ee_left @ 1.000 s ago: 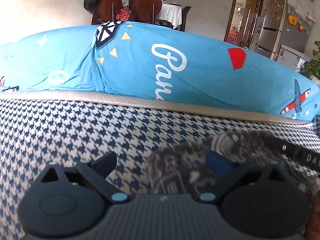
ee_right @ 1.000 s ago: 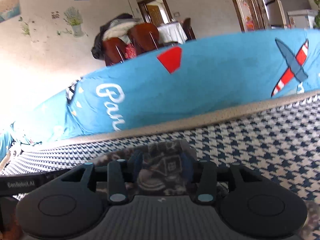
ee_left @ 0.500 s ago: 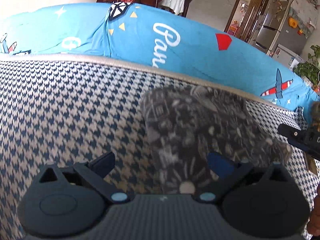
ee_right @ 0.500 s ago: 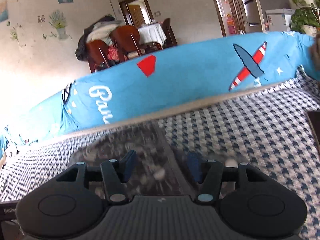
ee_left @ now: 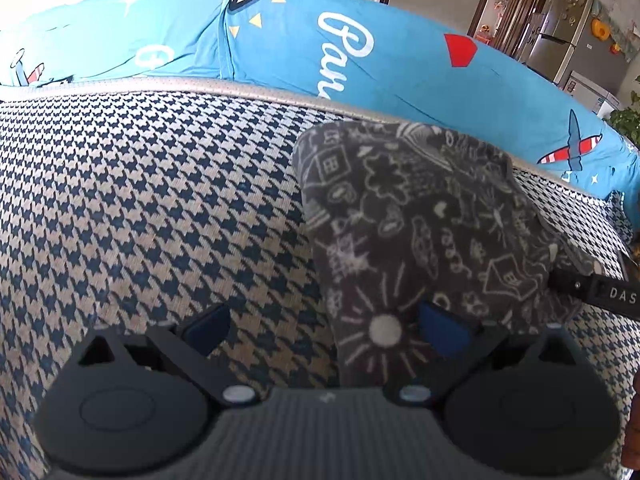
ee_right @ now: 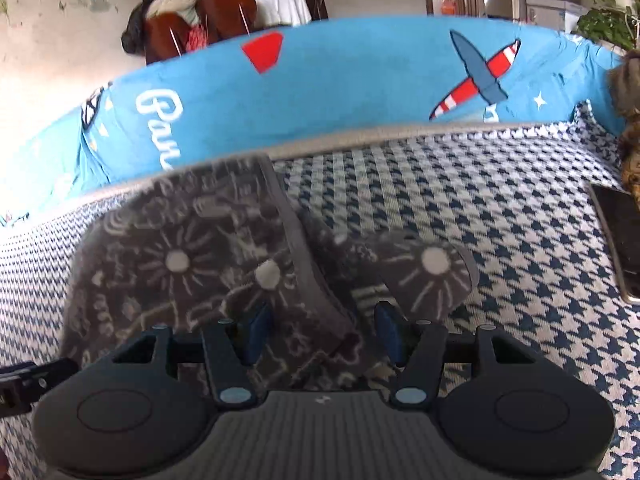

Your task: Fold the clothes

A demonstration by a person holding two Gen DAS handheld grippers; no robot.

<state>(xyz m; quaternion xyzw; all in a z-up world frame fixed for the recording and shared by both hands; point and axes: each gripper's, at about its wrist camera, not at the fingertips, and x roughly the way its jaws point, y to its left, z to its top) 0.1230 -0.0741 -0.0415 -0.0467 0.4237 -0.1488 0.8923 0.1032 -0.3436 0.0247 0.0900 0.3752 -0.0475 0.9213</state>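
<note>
We hold the left gripper (ee_left: 324, 326) low over the houndstooth cushion (ee_left: 140, 200), its jaws wide apart and clamping nothing; the near edge of the dark grey doodle-print garment (ee_left: 420, 216) lies between them, with the right pad over the cloth. Our right gripper (ee_right: 324, 326) has its jaws apart too, a raised fold of the same garment (ee_right: 192, 264) between the pads but unpinched. The garment lies folded on the cushion, just before the blue printed backrest cover (ee_right: 340, 92). A phone (ee_right: 620, 236) lies at far right.
</note>
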